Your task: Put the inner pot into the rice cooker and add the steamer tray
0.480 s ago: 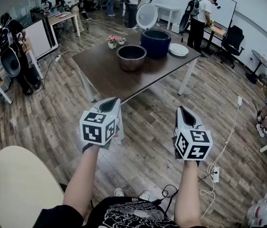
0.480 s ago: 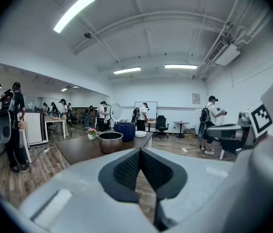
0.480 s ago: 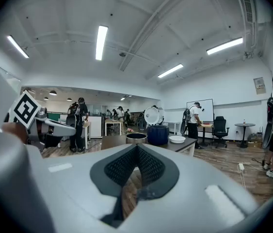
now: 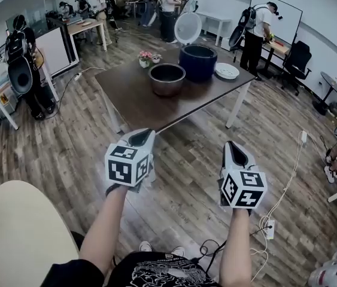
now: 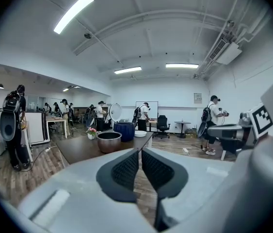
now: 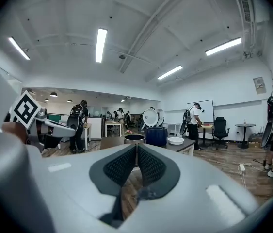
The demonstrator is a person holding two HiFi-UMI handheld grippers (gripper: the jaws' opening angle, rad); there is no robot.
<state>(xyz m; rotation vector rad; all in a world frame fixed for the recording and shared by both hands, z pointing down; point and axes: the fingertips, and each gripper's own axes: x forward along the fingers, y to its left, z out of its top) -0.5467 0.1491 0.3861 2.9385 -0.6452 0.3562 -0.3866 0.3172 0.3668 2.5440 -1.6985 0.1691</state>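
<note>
Cookware for the job stands on one dark brown rectangular table (image 4: pixel 126 94), well ahead of both grippers and apart from them. There is one round metal inner pot (image 4: pixel 167 79), the nearest piece to the grippers. One dark blue rice cooker (image 4: pixel 197 61) sits just beyond it toward the right gripper's side, with its round white lid (image 4: pixel 187 27) raised upright. One shallow white steamer tray (image 4: pixel 226 70) lies farther to that side. One small pot of pink flowers (image 4: pixel 146 57) sits beyond the inner pot, on the left gripper's side.

There are two grippers, the left gripper (image 4: pixel 137 138) and the right gripper (image 4: pixel 235 152). Each has its jaws pressed together with nothing between them, and each carries one cube of black-and-white square markers.

Only the head view shows the person's two bare forearms, a cream round tabletop (image 4: pixel 24 232) behind the left gripper, and a white power strip (image 4: pixel 270 225) on the wood floor near the right gripper. Only the gripper views show the ceiling strip lights, and each catches the other gripper's marker cube at its edge.

White print on the black shirt (image 4: pixel 162 271) is too blurred to read.
</note>
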